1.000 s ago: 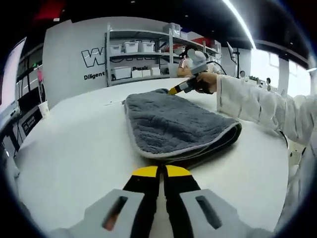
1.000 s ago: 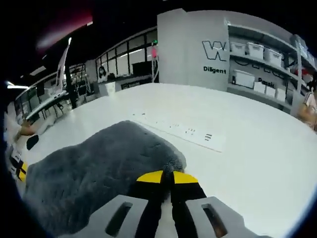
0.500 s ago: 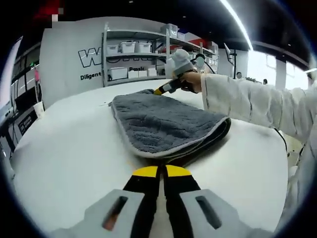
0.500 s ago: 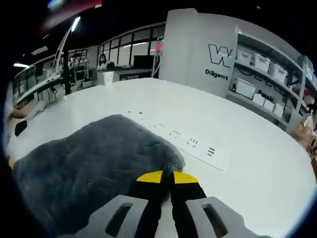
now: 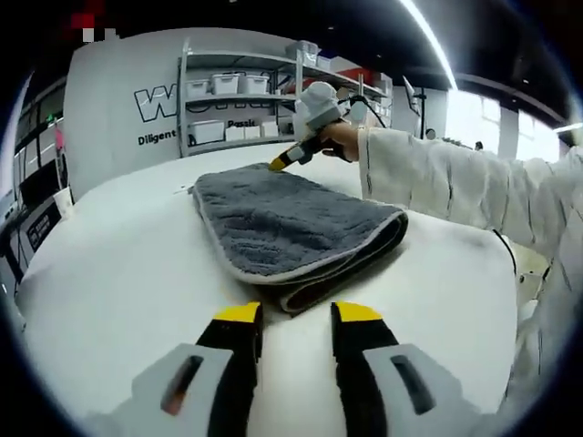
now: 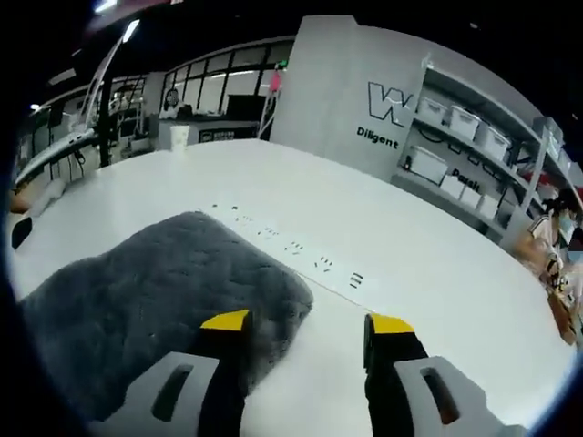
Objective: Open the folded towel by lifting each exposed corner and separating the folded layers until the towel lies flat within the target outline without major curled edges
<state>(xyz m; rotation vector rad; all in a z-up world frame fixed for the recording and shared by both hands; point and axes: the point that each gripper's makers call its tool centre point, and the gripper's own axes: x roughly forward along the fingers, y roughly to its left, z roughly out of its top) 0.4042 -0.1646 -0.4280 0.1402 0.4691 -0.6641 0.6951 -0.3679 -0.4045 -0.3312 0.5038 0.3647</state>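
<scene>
Your thick grey plush towel (image 5: 291,223) lies folded on the round white bench (image 5: 118,273). Both grippers — left (image 5: 296,314), right (image 6: 305,323) — have fingers spread, holding nothing. It looks soft and floppy — pinch only the top layer at the towel's corner.

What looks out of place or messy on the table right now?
Nothing stands out. The gray towel lies neatly folded on the white table, its layers stacked evenly. Both the left tool and the right tool are open and empty.
</scene>
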